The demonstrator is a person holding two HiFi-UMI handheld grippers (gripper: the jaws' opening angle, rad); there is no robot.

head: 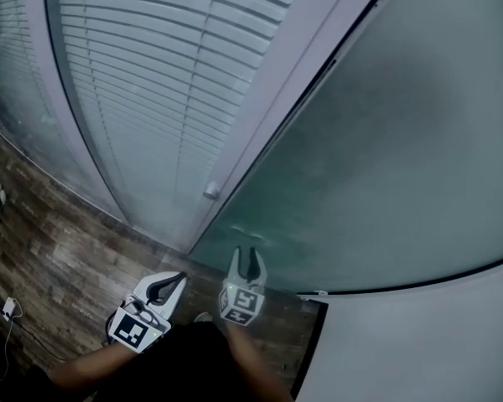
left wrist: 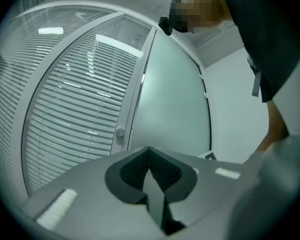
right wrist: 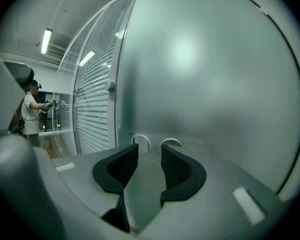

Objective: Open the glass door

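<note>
The frosted glass door (head: 386,141) fills the right of the head view, with a pale frame post (head: 260,115) along its left edge. A small round knob (head: 210,192) sits on that post. My right gripper (head: 247,263) is low in front of the door's lower left corner. In the right gripper view it (right wrist: 149,150) stands open, nothing between its jaws, close to the glass (right wrist: 205,84). My left gripper (head: 169,284) hangs to its left over the floor. Its jaws (left wrist: 150,151) meet at the tips and hold nothing; the knob (left wrist: 120,132) and door (left wrist: 172,104) lie beyond.
Slatted blinds (head: 151,82) behind a glass partition stand left of the post. A wood floor (head: 59,258) runs below, with a small white plug and cable (head: 10,308). A white wall (head: 419,342) adjoins the door at the right. Another person (right wrist: 30,114) stands far off.
</note>
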